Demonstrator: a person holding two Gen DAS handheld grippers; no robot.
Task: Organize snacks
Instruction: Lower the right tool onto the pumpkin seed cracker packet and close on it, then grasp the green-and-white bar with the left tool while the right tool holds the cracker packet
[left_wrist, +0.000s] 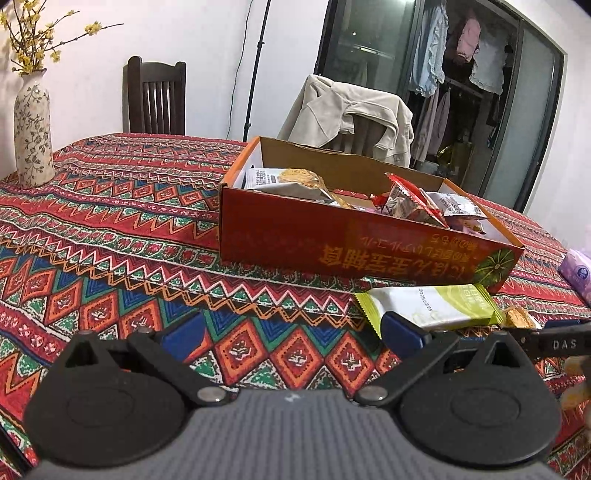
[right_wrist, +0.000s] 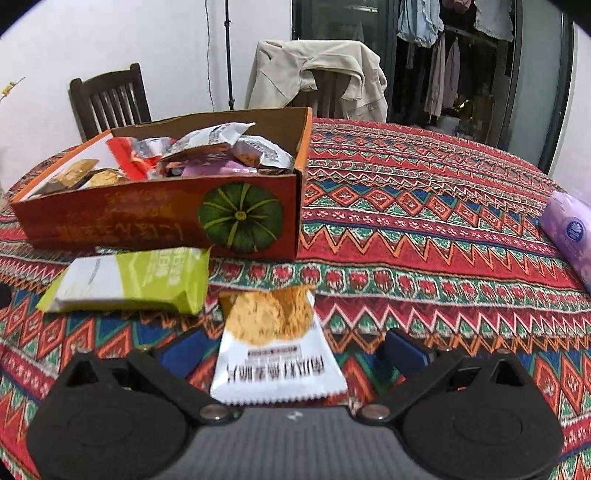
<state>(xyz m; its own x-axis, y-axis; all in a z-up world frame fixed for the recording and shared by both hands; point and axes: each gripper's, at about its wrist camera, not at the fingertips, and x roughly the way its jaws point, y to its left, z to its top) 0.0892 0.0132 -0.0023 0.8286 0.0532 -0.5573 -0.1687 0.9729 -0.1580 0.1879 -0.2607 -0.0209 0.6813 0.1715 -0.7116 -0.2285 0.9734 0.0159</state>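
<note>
An orange cardboard box (left_wrist: 332, 243) holds several snack packets on the patterned tablecloth; it also shows in the right wrist view (right_wrist: 147, 221). A green and white snack packet (left_wrist: 428, 302) lies in front of the box, also seen in the right wrist view (right_wrist: 129, 280). A white cracker packet (right_wrist: 275, 343) lies flat between the open fingers of my right gripper (right_wrist: 291, 350), untouched by either one. My left gripper (left_wrist: 291, 334) is open and empty above the cloth, left of the green packet. The right gripper's arm (left_wrist: 554, 345) enters the left wrist view at the right edge.
A purple tissue pack (right_wrist: 570, 232) lies at the table's right side, also in the left wrist view (left_wrist: 578, 273). A flowered vase (left_wrist: 32, 129) stands at the far left. Two chairs stand behind the table, one draped with a beige jacket (left_wrist: 347, 110).
</note>
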